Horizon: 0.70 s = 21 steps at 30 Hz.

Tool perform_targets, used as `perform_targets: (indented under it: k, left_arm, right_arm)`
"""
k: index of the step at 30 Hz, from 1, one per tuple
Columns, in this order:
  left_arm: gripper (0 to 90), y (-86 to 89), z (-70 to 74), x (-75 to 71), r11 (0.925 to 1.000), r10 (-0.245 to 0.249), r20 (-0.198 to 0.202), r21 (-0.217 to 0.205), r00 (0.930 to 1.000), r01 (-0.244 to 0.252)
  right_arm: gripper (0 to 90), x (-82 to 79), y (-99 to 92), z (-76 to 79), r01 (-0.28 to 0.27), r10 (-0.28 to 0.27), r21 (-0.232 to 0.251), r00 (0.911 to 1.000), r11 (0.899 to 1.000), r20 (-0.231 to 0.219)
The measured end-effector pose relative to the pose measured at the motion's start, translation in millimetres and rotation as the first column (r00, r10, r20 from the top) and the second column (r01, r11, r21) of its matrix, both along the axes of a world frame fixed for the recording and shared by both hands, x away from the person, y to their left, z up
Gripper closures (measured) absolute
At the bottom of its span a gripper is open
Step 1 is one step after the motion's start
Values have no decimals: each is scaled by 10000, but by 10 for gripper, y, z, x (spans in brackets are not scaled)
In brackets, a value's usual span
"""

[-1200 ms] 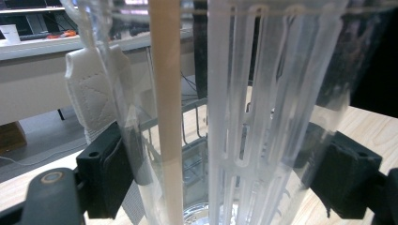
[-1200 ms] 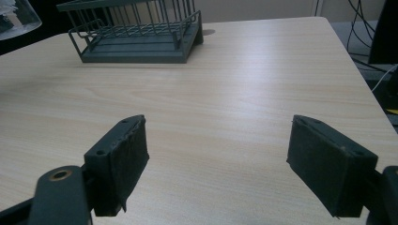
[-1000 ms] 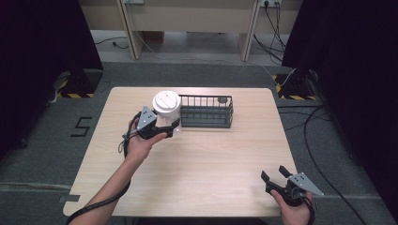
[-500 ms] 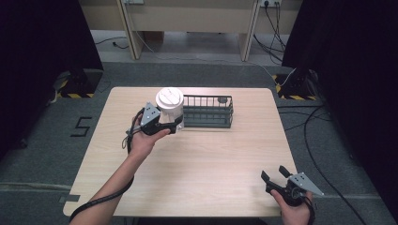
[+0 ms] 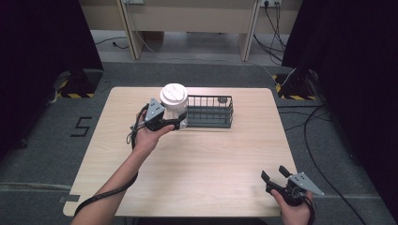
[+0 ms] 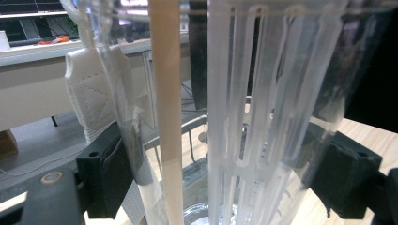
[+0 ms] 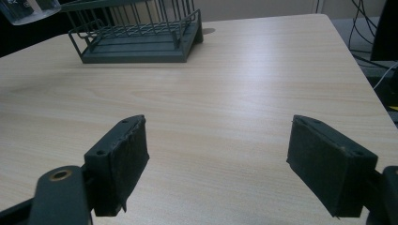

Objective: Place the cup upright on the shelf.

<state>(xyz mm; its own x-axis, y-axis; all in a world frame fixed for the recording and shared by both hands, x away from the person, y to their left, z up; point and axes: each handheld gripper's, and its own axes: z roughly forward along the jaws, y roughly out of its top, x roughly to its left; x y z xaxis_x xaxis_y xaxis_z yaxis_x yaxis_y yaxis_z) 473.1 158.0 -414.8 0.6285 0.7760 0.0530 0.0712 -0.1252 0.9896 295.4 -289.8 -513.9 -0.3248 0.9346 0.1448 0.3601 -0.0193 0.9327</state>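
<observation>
Holding a clear cup (image 5: 174, 104) with a white lid, the left gripper (image 5: 165, 123) squeezes it above the basket's (image 5: 210, 112) left end, maybe to drop it in. The right gripper (image 5: 277, 179) waits open, near right.

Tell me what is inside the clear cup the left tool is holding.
Through the clear cup's ribbed wall, a pale straight stick stands upright inside. The bottom is blurred. From above, the white lid covers the contents. The left tool clamps the cup's sides.
</observation>
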Motion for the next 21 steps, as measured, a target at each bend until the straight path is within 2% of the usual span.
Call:
perform_targets:
  k: [21]
  left_arm:
    - [174, -162, 86, 168, 10000, -81, 69, 14, 9999, 81]
  right_arm:
    - [210, 2, -6, 0, -5, 5, 21, 10000, 10000, -15]
